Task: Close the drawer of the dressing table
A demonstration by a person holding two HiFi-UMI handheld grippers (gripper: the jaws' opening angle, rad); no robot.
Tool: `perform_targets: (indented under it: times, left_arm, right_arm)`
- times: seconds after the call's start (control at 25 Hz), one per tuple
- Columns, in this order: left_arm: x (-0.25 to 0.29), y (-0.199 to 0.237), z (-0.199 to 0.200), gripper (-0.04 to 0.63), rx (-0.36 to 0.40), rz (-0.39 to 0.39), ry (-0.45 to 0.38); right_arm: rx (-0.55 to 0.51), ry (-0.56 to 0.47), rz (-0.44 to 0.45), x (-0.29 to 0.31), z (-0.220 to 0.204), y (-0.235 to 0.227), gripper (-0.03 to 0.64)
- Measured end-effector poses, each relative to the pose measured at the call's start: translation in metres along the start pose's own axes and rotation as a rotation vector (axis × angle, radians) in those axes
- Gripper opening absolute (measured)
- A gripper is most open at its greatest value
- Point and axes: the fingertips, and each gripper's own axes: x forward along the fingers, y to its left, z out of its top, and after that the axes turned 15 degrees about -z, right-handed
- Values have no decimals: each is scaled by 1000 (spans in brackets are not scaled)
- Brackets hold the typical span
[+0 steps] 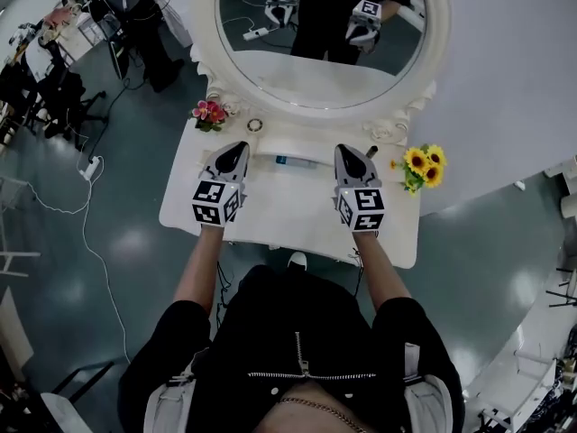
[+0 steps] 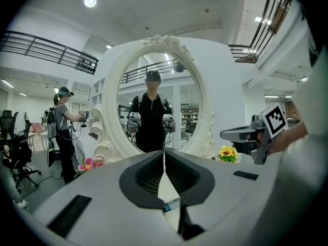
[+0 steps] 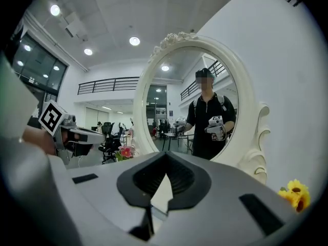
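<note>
Pink flowers (image 1: 208, 112) are sitting at the far left corner of the dressing table (image 1: 180, 206), beside the mirror (image 1: 320, 25). Just right of them, the left hand-held gripper (image 1: 238, 146) is hovering over the white counter (image 1: 281, 213). It is pointing at the mirror, with its jaws pressed together on nothing. Further right, the right hand-held gripper (image 1: 348, 150) is hovering level with it, its jaws likewise together and empty. Sunflowers (image 1: 424, 165) are standing at the far right.

The drawer is sitting on the near side, under the counter's near edge and between the person's forearms. No view is showing its front or how far out it is standing. Judging from this, both tools are hanging too high and too far in to be pushing anything. A good close is calling for them to drop to the drawer front. They would then be pushing with closed jaws, evenly on both sides and straight toward the mirror, so the drawer is not skewing or jamming.
</note>
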Motion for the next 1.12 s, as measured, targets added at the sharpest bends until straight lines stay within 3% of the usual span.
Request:
perform_targets:
  times: [0.48, 0.68, 0.92, 1.12]
  left_arm:
    - [26, 35, 10, 31, 4, -45, -8]
    - [35, 38, 10, 198, -14, -66, -12]
    - [32, 53, 3, 204, -64, -49, -33]
    - [21, 77, -32, 202, -142, 0, -12]
  right_arm:
    - [10, 21, -17, 44, 3, 10, 6]
    - [5, 28, -27, 50, 1, 12, 6]
    - [4, 36, -26, 56, -1, 16, 6]
    - [-1, 44, -17, 58, -4, 22, 6]
